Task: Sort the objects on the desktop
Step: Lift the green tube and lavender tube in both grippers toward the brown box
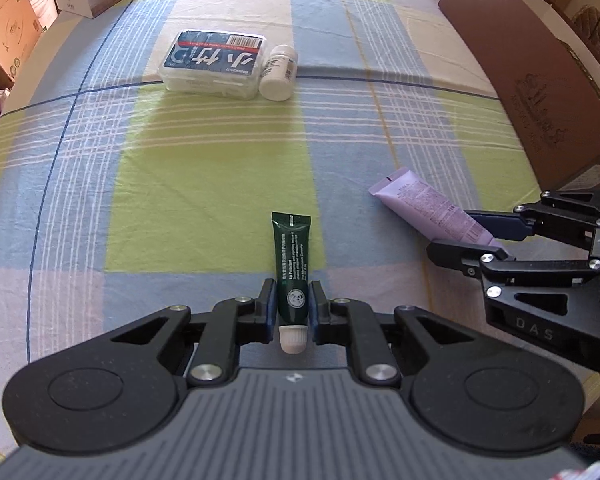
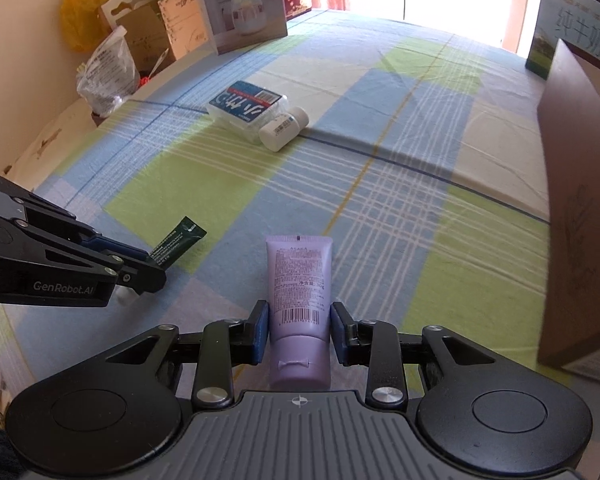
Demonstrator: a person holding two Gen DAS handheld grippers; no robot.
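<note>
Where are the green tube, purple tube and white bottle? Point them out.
green tube (image 1: 291,256), left wrist view, printed body above the pads
purple tube (image 2: 299,276), right wrist view, label panel above the barcode
white bottle (image 1: 278,74), left wrist view, labelled side, lying beside the clear box

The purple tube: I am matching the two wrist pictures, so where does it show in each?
Left wrist view: the purple tube lies at the right edge, shut in the right gripper.
Right wrist view: the purple tube stands bottom centre, between that gripper's pads.
Shared landmark: the white bottle lying against the clear box on the checked cloth.
</note>
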